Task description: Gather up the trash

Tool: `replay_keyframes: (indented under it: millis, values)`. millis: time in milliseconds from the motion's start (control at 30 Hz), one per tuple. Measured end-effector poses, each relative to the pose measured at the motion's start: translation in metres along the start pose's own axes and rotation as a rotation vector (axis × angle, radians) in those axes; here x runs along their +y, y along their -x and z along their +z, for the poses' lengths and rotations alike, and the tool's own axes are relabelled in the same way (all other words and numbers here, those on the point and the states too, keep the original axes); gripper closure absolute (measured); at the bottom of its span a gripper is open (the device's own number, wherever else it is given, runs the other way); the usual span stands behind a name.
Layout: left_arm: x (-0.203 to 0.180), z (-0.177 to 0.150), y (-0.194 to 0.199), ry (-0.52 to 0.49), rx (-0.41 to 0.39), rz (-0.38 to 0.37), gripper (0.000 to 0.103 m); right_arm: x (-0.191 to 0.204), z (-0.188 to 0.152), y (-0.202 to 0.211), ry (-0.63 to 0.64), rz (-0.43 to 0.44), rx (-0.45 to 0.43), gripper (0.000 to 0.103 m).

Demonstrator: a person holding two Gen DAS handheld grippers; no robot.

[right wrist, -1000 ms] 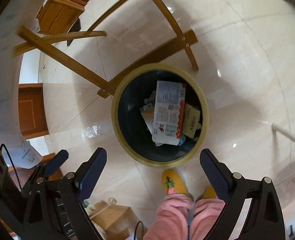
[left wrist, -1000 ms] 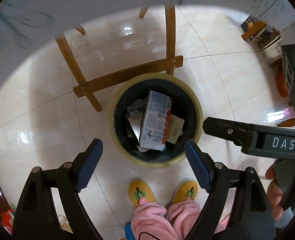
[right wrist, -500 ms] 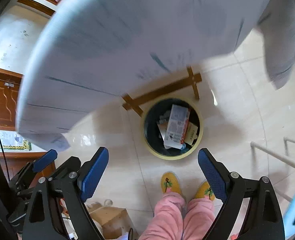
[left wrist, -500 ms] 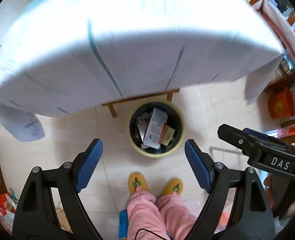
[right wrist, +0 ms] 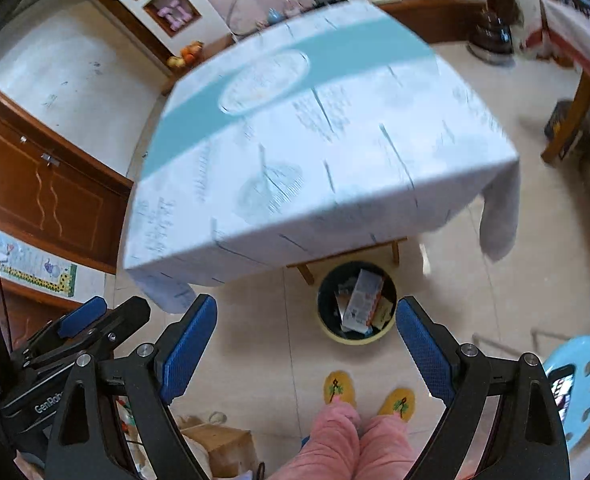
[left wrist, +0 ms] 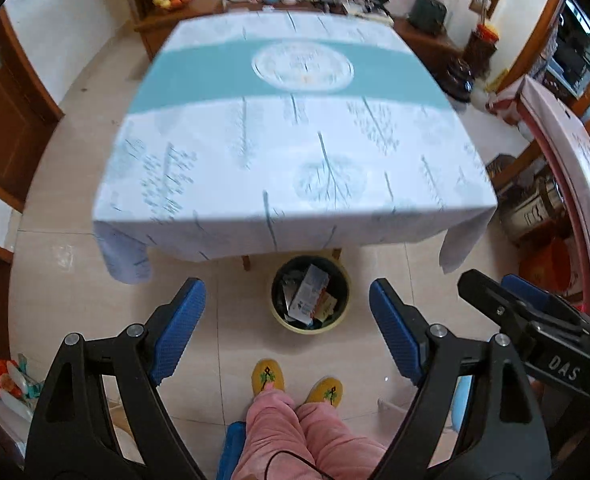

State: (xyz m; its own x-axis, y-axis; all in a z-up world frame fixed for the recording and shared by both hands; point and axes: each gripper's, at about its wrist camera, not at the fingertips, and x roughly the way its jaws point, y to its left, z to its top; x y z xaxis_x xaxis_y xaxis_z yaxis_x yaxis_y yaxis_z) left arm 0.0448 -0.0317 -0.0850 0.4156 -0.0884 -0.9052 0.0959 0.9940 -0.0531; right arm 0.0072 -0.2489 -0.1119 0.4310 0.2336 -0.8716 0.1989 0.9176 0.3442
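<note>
A round bin (left wrist: 276, 314) with a yellow rim stands on the floor at the table's near edge. It holds a white and red carton (left wrist: 309, 294) and other scraps. It also shows in the right wrist view (right wrist: 327, 330), with the carton (right wrist: 361, 300). My left gripper (left wrist: 287, 328) is open and empty, high above the floor. My right gripper (right wrist: 305, 338) is open and empty at a similar height. The table (left wrist: 295, 148) has a white and teal cloth with nothing on it.
The person's yellow slippers (left wrist: 268, 376) and pink trousers stand just before the bin. A cardboard box (right wrist: 219, 450) lies on the floor at the left. A blue stool (right wrist: 579, 384) stands at the right. Wooden cabinets line the walls.
Both grippers have risen from just above the bin to well above the table top. The bin looks much smaller and the whole tablecloth has come into view.
</note>
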Motion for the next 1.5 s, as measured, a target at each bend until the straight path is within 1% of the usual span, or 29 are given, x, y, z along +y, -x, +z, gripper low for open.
replay_keyframes:
  millis: [167, 333, 467, 600, 733, 1033, 1200, 1500]
  values:
    - [0.007, 0.009, 0.055, 0.02, -0.076, 0.038, 0.021, 0.037, 0.009, 0.059, 0.055, -0.015, -0.065, 0.01]
    - [0.012, 0.013, 0.092, 0.031, -0.139, 0.056, 0.021, 0.062, 0.01, 0.092, 0.092, -0.013, -0.111, 0.01]
    - [0.012, 0.014, 0.11, 0.019, -0.167, 0.061, 0.021, 0.075, 0.01, 0.109, 0.107, -0.023, -0.153, 0.01]
    - [0.01, 0.013, 0.118, 0.013, -0.178, 0.072, 0.021, 0.085, 0.011, 0.121, 0.114, -0.027, -0.181, 0.01]
    - [0.012, 0.015, 0.128, 0.017, -0.194, 0.055, 0.021, 0.093, 0.013, 0.135, 0.128, -0.038, -0.223, 0.01]
    - [0.015, 0.023, 0.145, 0.033, -0.24, 0.048, 0.021, 0.11, 0.019, 0.156, 0.16, -0.068, -0.298, 0.01]
    - [0.014, 0.029, 0.152, 0.032, -0.269, 0.05, 0.021, 0.116, 0.021, 0.165, 0.164, -0.075, -0.325, 0.01]
    - [0.014, 0.034, 0.153, 0.031, -0.275, 0.053, 0.021, 0.123, 0.025, 0.168, 0.167, -0.086, -0.34, 0.01]
